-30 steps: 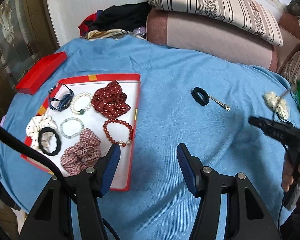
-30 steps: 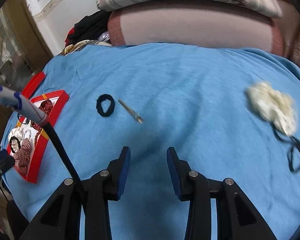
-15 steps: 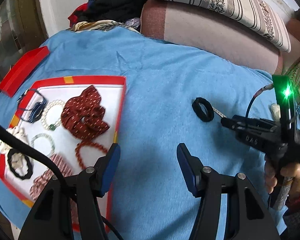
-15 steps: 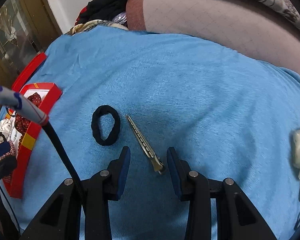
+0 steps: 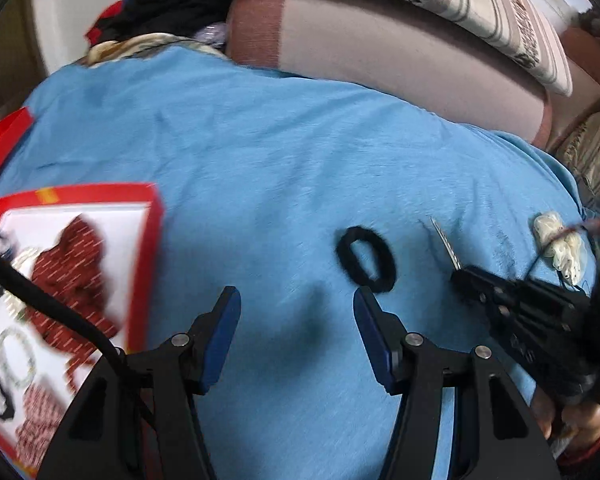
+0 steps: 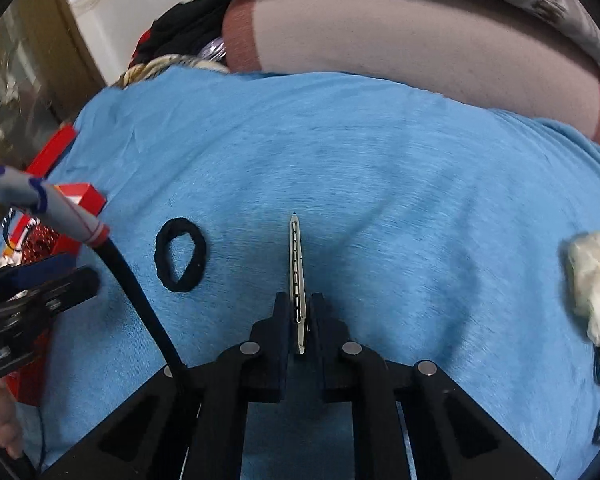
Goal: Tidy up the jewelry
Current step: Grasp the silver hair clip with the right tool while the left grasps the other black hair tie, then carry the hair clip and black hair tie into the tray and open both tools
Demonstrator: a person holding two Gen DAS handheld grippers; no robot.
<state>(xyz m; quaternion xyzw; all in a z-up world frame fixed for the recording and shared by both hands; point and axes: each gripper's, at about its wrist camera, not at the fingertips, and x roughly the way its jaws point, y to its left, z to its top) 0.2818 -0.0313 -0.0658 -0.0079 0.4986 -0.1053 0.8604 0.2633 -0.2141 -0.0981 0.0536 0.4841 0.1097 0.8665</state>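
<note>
One hair clip (image 6: 296, 264), one black hair tie (image 6: 180, 255)

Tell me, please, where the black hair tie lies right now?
The black hair tie lies on the blue cloth, left of the metal hair clip.

A plain blue cloth (image 5: 284, 168) bears a black hair tie (image 5: 365, 259), a silver hair clip (image 6: 296, 264), a cream scrunchie (image 6: 594, 276) and a red-rimmed white tray (image 5: 148, 240) holding a dark-red white-flecked scrunchie (image 5: 70, 264).

Both wrist cameras look steeply down, close, sharing the blue cloth (image 5: 284, 184).
</note>
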